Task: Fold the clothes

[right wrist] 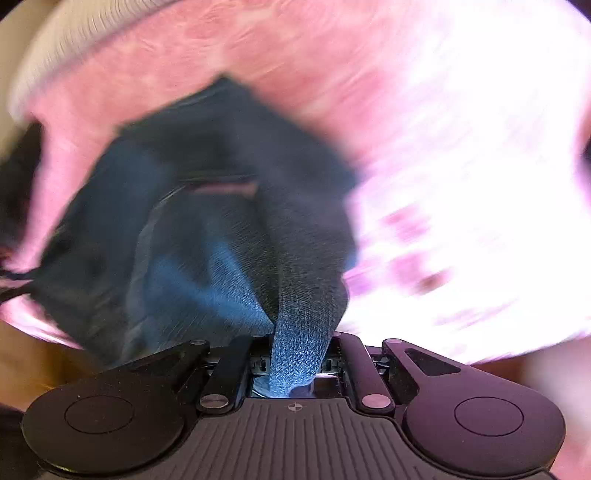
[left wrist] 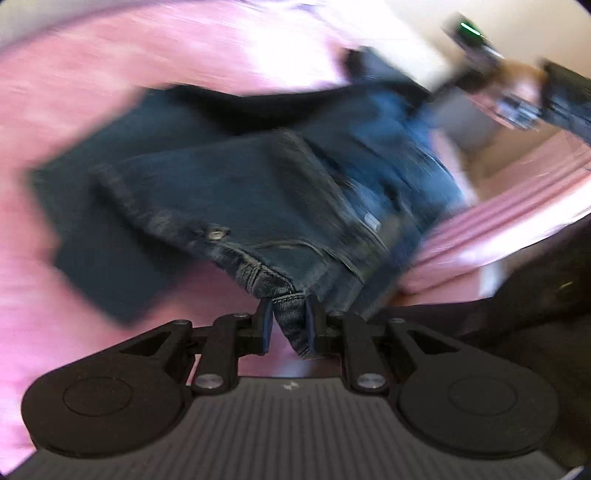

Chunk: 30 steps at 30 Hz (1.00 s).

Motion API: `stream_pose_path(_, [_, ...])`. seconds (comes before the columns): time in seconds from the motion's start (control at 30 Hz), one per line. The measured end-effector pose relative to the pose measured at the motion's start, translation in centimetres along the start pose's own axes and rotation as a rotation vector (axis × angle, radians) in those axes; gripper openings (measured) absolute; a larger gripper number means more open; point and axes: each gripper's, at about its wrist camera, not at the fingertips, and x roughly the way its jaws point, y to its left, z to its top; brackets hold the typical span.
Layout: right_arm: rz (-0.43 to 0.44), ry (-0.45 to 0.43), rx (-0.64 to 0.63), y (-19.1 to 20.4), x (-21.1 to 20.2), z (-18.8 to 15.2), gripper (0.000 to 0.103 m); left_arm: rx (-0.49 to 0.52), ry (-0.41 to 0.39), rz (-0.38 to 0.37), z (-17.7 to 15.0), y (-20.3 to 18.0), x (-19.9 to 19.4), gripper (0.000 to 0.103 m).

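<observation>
Two grippers each have hold of the same pair of dark blue jeans [left wrist: 258, 192], which hangs and drapes over a pink bedcover [left wrist: 55, 110]. Nearest the left wrist camera, the left gripper [left wrist: 288, 325] has its jaws drawn in close on a stitched corner of the denim, with a small fold of cloth pinched between the blue pads [left wrist: 266, 328] and a narrow gap left on one side. Just beyond the fingertips a metal rivet [left wrist: 217, 233] sits on a seam, and a curved pocket edge runs beside it. Farther out the jeans spread in blurred folds across the bedcover, and a darker flat panel of cloth lies under them to the left. At the far upper right of that view, the right gripper [left wrist: 517, 107] shows small and smeared, with a dark sleeve [left wrist: 569, 99] beside it. In the right wrist view, that same gripper [right wrist: 295, 365] is closed down on a thick roll of denim that runs straight up between its fingers and hides the pads. Beyond it the jeans [right wrist: 207, 229] open out into a dark, rumpled mass. Past that lies the bedcover [right wrist: 295, 74], washed out bright white on the right, and a pale wall [left wrist: 413, 33] lies behind.
</observation>
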Motion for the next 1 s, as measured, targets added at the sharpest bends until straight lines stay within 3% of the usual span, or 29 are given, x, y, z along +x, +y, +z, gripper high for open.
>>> stream_pose_path(0.1, [-0.17, -0.043, -0.144, -3.6, -0.1, 3.4, 0.007, 0.034, 0.057, -0.101, 2.6, -6.5, 6.3, 0.014])
stream_pose_path(0.13, [-0.208, -0.057, -0.186, -4.8, 0.4, 4.4, 0.007, 0.061, 0.07, -0.093, 3.4, -7.7, 7.2, 0.014])
stream_pose_path(0.23, [-0.225, -0.043, -0.239, -7.7, 3.0, 5.2, 0.008, 0.113, 0.07, -0.043, 6.2, -8.8, 8.1, 0.034])
stream_pose_path(0.33, [-0.199, -0.086, -0.202, -10.9, 5.1, 3.6, 0.009, 0.165, 0.013, 0.139, 10.0, -5.9, 7.8, 0.047])
stream_pose_path(0.4, [-0.148, -0.159, -0.117, -12.2, 5.6, 2.2, 0.012, 0.163, 0.03, 0.23, 11.3, -1.7, 7.9, 0.058])
stream_pose_path(0.47, [-0.093, -0.235, -0.026, -12.9, 5.6, 1.4, 0.03, 0.16, 0.048, 0.32, 12.6, 2.6, 7.9, 0.063])
stream_pose_path(0.57, [-0.083, -0.315, 0.041, -13.1, 4.8, -1.3, 0.053, 0.155, 0.076, 0.454, 14.6, 8.9, 8.0, 0.063])
stream_pose_path(0.73, [-0.154, -0.32, 0.035, -13.1, 6.3, -4.5, 0.062, 0.146, 0.122, 0.678, 17.8, 19.6, 8.2, 0.063])
stream_pose_path(0.87, [-0.152, -0.295, 0.074, -13.6, 8.3, -5.5, 0.07, 0.176, 0.143, 0.657, 17.0, 19.4, 8.4, 0.06])
stream_pose_path(0.93, [-0.126, -0.28, 0.166, -14.3, 9.2, -5.8, 0.073, 0.191, 0.154, 0.645, 16.6, 19.2, 8.5, 0.054])
stream_pose_path(0.97, [-0.105, -0.275, 0.226, -14.7, 9.7, -6.0, 0.074, 0.199, 0.159, 0.639, 16.4, 19.1, 8.6, 0.043])
stream_pose_path(1.0, [-0.081, -0.278, 0.285, -14.9, 10.0, -6.4, 0.074, 0.206, 0.164, 0.633, 16.1, 19.0, 8.6, 0.021])
